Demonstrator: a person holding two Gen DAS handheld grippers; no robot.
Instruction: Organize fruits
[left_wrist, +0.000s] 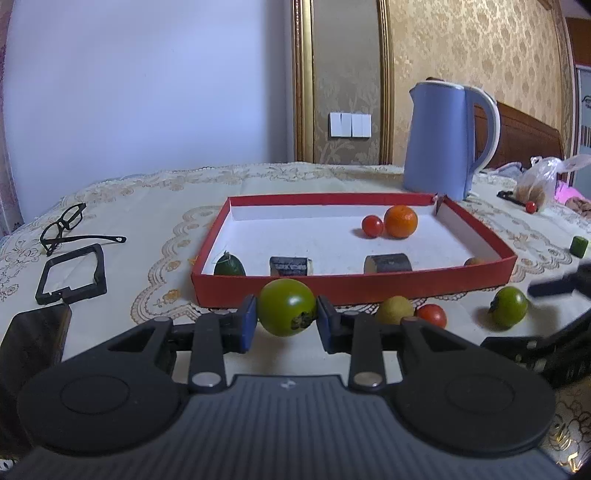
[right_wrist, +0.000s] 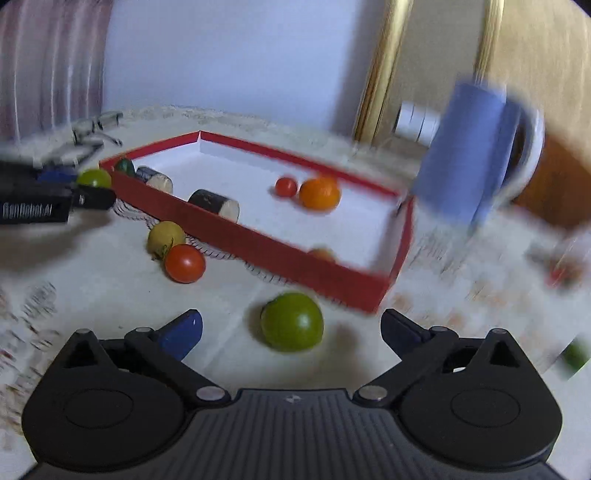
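Left wrist view, sharp. It takes in items the right view loses to blur: black spectacles (left_wrist: 64, 225) and a black square frame (left_wrist: 72, 275) lying on the cream tablecloth (left_wrist: 147, 206) left of the red tray (left_wrist: 351, 288), a clear plastic bag (left_wrist: 537, 182) at far right, and a small green cylinder (left_wrist: 578, 246) on the cloth near the right edge.

Right wrist view, motion-blurred toward the right side; the blue kettle (right_wrist: 469, 155) is smeared. It shows the tray from its near right corner, and the left gripper (right_wrist: 86, 188) from outside, at the left edge.

Tray contents, both views: an orange (left_wrist: 400, 221) touching a small red tomato (left_wrist: 372, 226) toward the far right, two dark cut cylinders (left_wrist: 388, 264) along the near wall, and a dark green piece (left_wrist: 229, 264) in the near left corner. A small orange-brown fruit (left_wrist: 474, 261) shows partly at the near right wall.

Outside the tray, on the cloth: a yellow fruit (right_wrist: 166, 237) touching a red tomato (right_wrist: 184, 263), just beside the near wall.

Left gripper (left_wrist: 286, 317): clenched, blue pads pressing either side of a green tomato (left_wrist: 286, 307), held clear of the cloth in front of the tray's near wall.

Right gripper (right_wrist: 291, 334): jaws spread wide, nothing gripped. A second green tomato (right_wrist: 291, 322) sits on the cloth between the fingers, touching neither pad, near the tray's corner.
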